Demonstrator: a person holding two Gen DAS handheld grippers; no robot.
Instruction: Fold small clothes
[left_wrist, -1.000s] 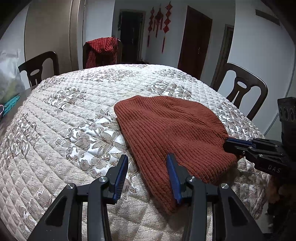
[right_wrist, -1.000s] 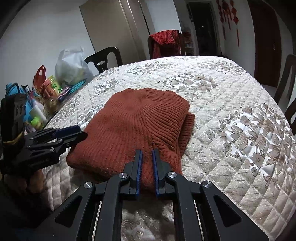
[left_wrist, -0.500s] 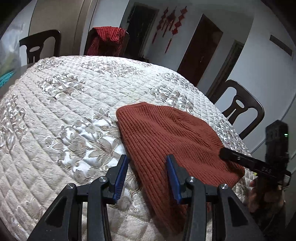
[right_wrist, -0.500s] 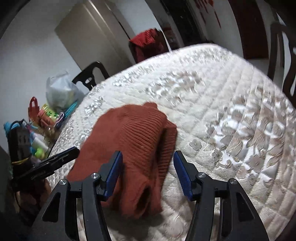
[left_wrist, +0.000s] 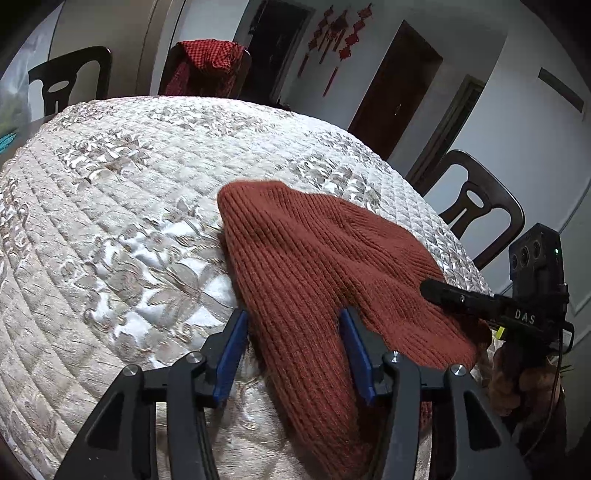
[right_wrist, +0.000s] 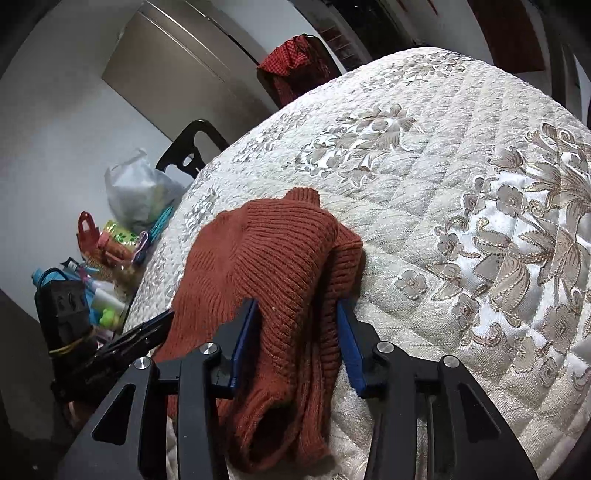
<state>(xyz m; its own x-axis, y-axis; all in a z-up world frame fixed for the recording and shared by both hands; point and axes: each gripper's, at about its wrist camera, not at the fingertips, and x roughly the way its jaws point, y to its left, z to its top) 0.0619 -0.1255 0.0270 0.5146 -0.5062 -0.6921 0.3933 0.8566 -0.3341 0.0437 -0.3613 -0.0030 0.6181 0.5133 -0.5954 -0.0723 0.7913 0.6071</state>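
Observation:
A rust-brown knitted garment (left_wrist: 310, 258) lies folded on the quilted floral table cover (left_wrist: 122, 206), near the front right corner. It also shows in the right wrist view (right_wrist: 266, 266), with its near end bunched and hanging at the table edge. My left gripper (left_wrist: 293, 354) is open, its blue-padded jaws either side of the garment's near left edge. My right gripper (right_wrist: 295, 343) is open, its jaws straddling the garment's near end. The right gripper also shows in the left wrist view (left_wrist: 461, 299), at the garment's right side.
Dark wooden chairs (left_wrist: 476, 206) stand around the table, one draped with a red checked cloth (left_wrist: 210, 62). A white plastic bag (right_wrist: 136, 188) and a heap of colourful small items (right_wrist: 107, 254) sit at the table's left side. The table edge is close below both grippers.
My right gripper has opened and let go of the garment's near end, which now lies bunched between its jaws. My left gripper has moved forward, so the garment's edge lies between its jaws.

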